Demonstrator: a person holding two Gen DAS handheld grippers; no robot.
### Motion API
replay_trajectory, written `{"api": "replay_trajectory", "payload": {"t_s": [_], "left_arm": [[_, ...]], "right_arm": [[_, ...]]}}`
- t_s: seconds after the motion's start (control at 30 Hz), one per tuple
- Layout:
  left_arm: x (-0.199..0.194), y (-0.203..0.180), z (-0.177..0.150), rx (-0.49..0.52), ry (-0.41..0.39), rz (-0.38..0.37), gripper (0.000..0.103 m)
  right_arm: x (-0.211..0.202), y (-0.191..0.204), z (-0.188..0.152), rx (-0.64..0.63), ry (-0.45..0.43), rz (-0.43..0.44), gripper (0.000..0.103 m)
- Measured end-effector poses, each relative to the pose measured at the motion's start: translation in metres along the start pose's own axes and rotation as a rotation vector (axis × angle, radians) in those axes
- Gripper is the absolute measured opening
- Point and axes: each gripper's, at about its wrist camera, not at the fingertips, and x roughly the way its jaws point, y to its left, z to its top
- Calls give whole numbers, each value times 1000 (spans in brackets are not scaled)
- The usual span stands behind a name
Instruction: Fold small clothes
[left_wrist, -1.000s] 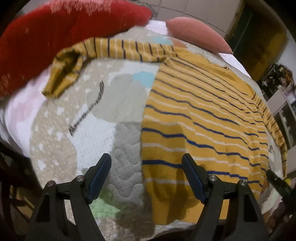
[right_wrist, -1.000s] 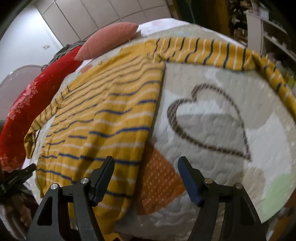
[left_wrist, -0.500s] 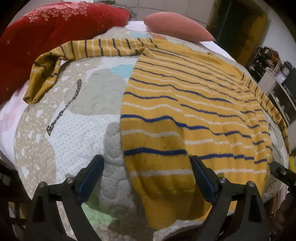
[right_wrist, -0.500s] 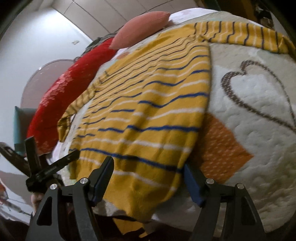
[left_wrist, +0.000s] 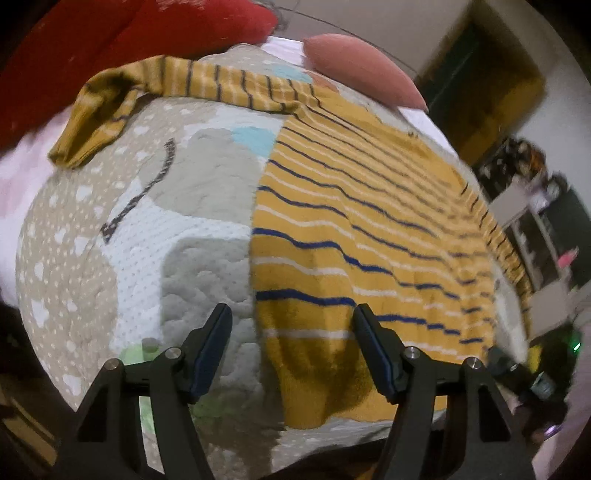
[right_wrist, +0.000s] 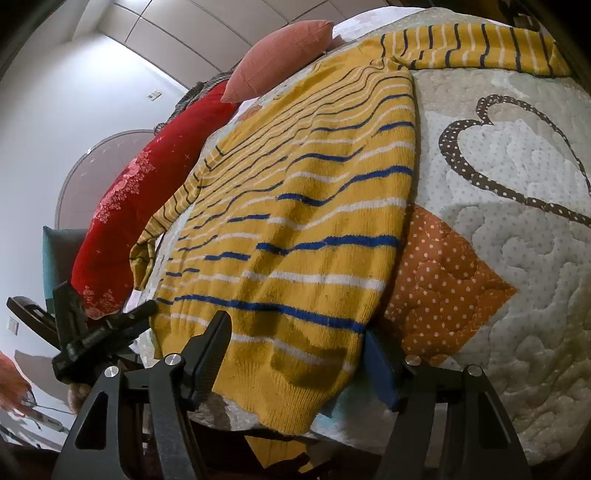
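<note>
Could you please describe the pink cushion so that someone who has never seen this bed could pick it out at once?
Start at the quilted bedspread with the brown heart outline, where the yellow striped sweater lies flat. Beyond the sweater's far end sits the pink cushion. It is plain salmon pink, unlike the larger red flower-patterned pillow beside it.

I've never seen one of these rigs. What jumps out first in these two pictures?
A yellow sweater with blue and white stripes lies spread flat on a patchwork quilt, one sleeve stretched sideways at the far end. Behind it sit a red pillow and a pink cushion. In front, the left gripper and right gripper each straddle a near hem corner, jaws closing but not yet pressing the cloth.
</note>
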Motion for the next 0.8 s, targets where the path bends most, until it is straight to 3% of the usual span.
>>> {"api": "replay_trajectory", "payload": {"t_s": [0.13,0.43,0.5,0.57,0.63,0.7,0.8], "left_arm": [[-7,14,1,-42,-10,-5,69],[7,8,-3,-49,38,-124,86],[8,5,-1,-52,39,-150,86],[7,5,1,-72,49,-202,86],[8,6,2,-85,64,-243,86],[11,5,2,-78,78,-253,76],[13,4,0,-59,84,-234,70]], "right_arm": [[2,2,0,-4,-4,-16,73],[1,-3,1,24,-5,3,73],[0,-4,6,21,11,23,70],[-1,-7,13,28,19,53,59],[-1,-12,20,47,24,104,58],[2,-13,23,60,29,127,58],[10,-13,25,66,37,125,58]]}}
